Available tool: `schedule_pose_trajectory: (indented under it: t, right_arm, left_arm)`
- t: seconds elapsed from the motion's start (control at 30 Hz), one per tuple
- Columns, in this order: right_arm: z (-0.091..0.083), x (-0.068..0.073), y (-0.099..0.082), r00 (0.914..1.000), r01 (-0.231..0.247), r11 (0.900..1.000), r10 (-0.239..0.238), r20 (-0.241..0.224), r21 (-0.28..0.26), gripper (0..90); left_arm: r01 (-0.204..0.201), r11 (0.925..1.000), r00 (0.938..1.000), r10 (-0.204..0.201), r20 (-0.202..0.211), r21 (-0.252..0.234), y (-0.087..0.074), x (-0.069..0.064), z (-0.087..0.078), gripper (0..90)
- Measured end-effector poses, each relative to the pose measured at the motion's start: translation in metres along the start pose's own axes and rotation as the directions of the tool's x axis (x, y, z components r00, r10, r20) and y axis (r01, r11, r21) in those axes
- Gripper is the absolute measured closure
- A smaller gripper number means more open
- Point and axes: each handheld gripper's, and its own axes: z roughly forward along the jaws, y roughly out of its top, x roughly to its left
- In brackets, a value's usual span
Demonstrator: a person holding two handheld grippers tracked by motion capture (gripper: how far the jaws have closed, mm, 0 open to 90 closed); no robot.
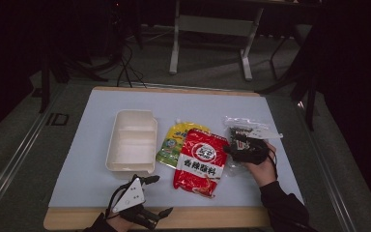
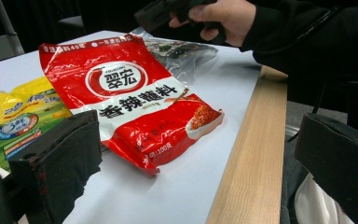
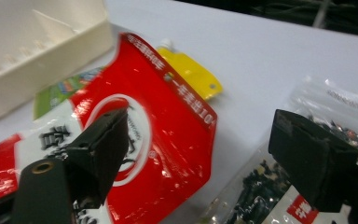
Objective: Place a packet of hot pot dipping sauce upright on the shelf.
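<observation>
On the white table mat (image 1: 92, 159), the white plastic divided tray (image 1: 132, 141) lies at the left. Right of it lies the yellow spout pouch (image 1: 172, 142), partly under the red sauce packet (image 1: 201, 162). The clear bag of dark bits (image 1: 244, 133) lies near the right edge.

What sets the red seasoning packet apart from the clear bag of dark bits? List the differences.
The red seasoning packet is opaque, with printed white characters; the clear bag shows its dark contents through the film.
The red packet overlaps the yellow pouch; the clear bag lies at the right, apart from that pouch.
The right claw hovers open over the clear bag's edge beside the red packet.
Both lie flat on the white table mat.
</observation>
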Motion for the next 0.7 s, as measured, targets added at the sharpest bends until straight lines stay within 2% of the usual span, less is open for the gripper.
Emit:
schedule_pose_trajectory:
  t: [0.1, 0.13, 0.17, 0.2, 0.23, 0.3, 0.33, 0.4, 0.47, 0.53, 0.6, 0.67, 0.7]
  right_arm:
    - [0.006, -0.001, -0.002, 0.9994, -0.034, 0.9993, 0.034, 0.011, 0.017, 25.0]
    - [0.007, 0.000, -0.002, 0.9989, -0.040, 0.9988, 0.039, 0.026, 0.028, 26.1]
    - [0.009, 0.003, -0.002, 0.9972, -0.048, 0.9980, 0.046, 0.060, 0.041, 31.0]
    - [0.010, 0.006, -0.002, 0.9956, -0.048, 0.9976, 0.043, 0.083, 0.049, 33.8]
    - [0.010, 0.006, -0.002, 0.9956, -0.048, 0.9976, 0.043, 0.083, 0.049, 33.8]
    - [0.012, 0.011, -0.002, 0.9944, -0.047, 0.9970, 0.041, 0.098, 0.061, 39.7]
    - [0.015, 0.015, -0.002, 0.9920, -0.047, 0.9965, 0.038, 0.121, 0.070, 40.7]
    - [0.018, 0.016, -0.002, 0.9908, -0.048, 0.9954, 0.037, 0.130, 0.083, 40.7]
    - [0.022, 0.018, -0.003, 0.9864, -0.058, 0.9933, 0.041, 0.159, 0.100, 41.6]
    - [0.022, 0.018, -0.003, 0.9864, -0.058, 0.9933, 0.041, 0.159, 0.100, 41.6]
    - [0.025, 0.021, -0.003, 0.9809, -0.071, 0.9911, 0.049, 0.188, 0.112, 46.9]
    - [0.027, 0.024, -0.004, 0.9793, -0.064, 0.9905, 0.039, 0.198, 0.121, 52.5]
    - [0.027, 0.024, -0.004, 0.9793, -0.064, 0.9905, 0.039, 0.198, 0.121, 52.5]
  left_arm:
    - [-0.003, 1.0000, 1.0000, 0.003, -0.001, 0.002, 0.000, 0.000, 0.000, 1.8]
    - [-0.004, 1.0000, 1.0000, 0.004, -0.002, 0.003, 0.000, 0.000, 0.000, 1.8]
    - [-0.005, 1.0000, 1.0000, 0.005, -0.002, 0.003, 0.000, 0.000, 0.000, 1.8]
    - [-0.004, 1.0000, 1.0000, 0.004, -0.002, 0.002, 0.000, 0.000, 0.000, 1.8]
    - [-0.005, 1.0000, 1.0000, 0.005, -0.002, 0.002, 0.000, 0.000, 0.000, 1.8]
    - [-0.005, 1.0000, 1.0000, 0.005, -0.003, 0.002, 0.000, 0.000, 0.000, 1.8]
    - [-0.005, 1.0000, 1.0000, 0.005, -0.003, 0.002, 0.000, 0.000, 0.000, 1.8]
    - [-0.005, 1.0000, 1.0000, 0.005, -0.003, 0.001, 0.000, 0.000, 0.000, 1.8]
    - [-0.008, 1.0000, 1.0000, 0.008, -0.004, -0.001, 0.000, -0.001, 0.000, 1.8]
    - [-0.007, 1.0000, 1.0000, 0.007, -0.003, -0.001, 0.000, -0.001, 0.000, 1.8]
    - [-0.004, 1.0000, 1.0000, 0.004, -0.004, 0.001, 0.000, 0.000, 0.000, 1.8]
    - [-0.006, 1.0000, 1.0000, 0.006, -0.003, 0.001, 0.000, 0.000, 0.000, 1.8]
    - [-0.006, 1.0000, 1.0000, 0.006, -0.003, 0.001, 0.000, 0.000, 0.000, 1.8]
